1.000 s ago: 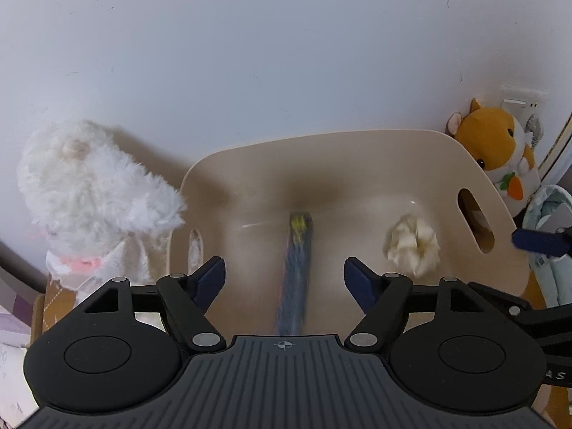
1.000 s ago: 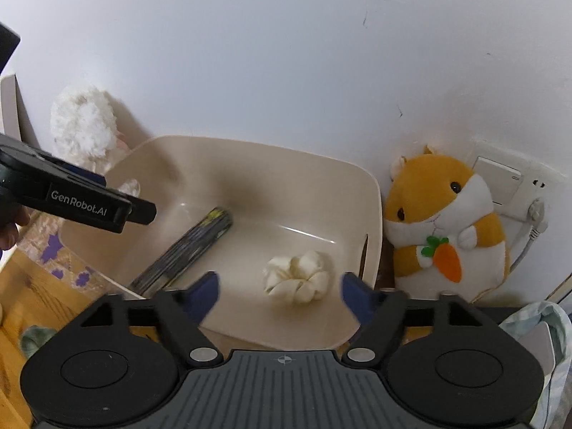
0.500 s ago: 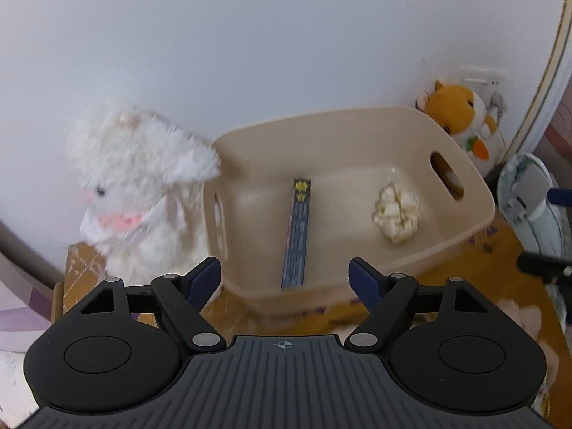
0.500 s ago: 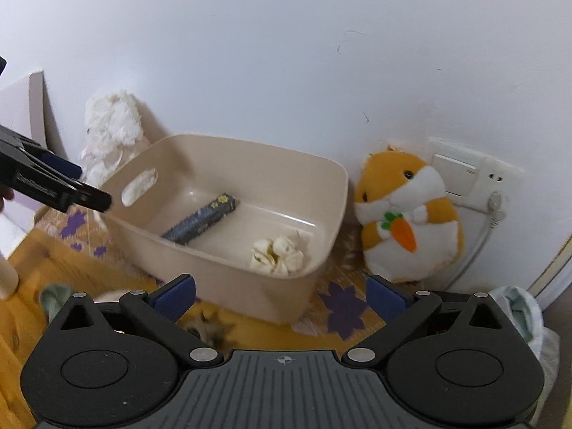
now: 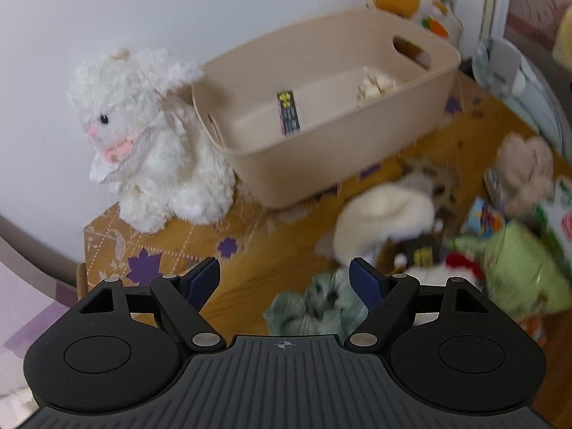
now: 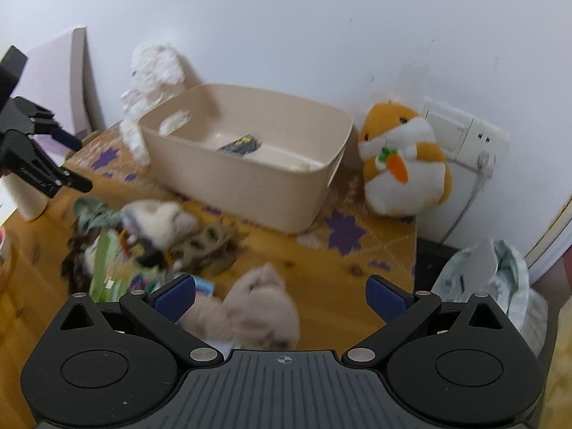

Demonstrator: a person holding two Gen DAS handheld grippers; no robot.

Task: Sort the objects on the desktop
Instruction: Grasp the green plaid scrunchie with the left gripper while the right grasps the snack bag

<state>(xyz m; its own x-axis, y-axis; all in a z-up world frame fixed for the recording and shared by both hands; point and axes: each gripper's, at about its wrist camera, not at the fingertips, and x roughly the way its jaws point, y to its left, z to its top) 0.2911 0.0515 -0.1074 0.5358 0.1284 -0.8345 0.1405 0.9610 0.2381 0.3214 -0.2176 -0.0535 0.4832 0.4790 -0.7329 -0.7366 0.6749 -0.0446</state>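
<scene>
A beige bin stands at the back of the table. It holds a dark stick-shaped pack and a cream scrunchie. My left gripper is open and empty above the table, near a grey-green scrunchie. My right gripper is open and empty, over a beige plush item. The left gripper also shows at the left of the right wrist view. A blurred pile of loose items lies in front of the bin.
A white plush lamb sits left of the bin. An orange hamster plush sits right of it by a wall socket. A bagged bundle lies off the table's right edge. A white cup stands far left.
Both grippers have pulled back and away from the bin, staying open. The dark pack dropped into the bin earlier lies still. The pile of loose items has come into view.
</scene>
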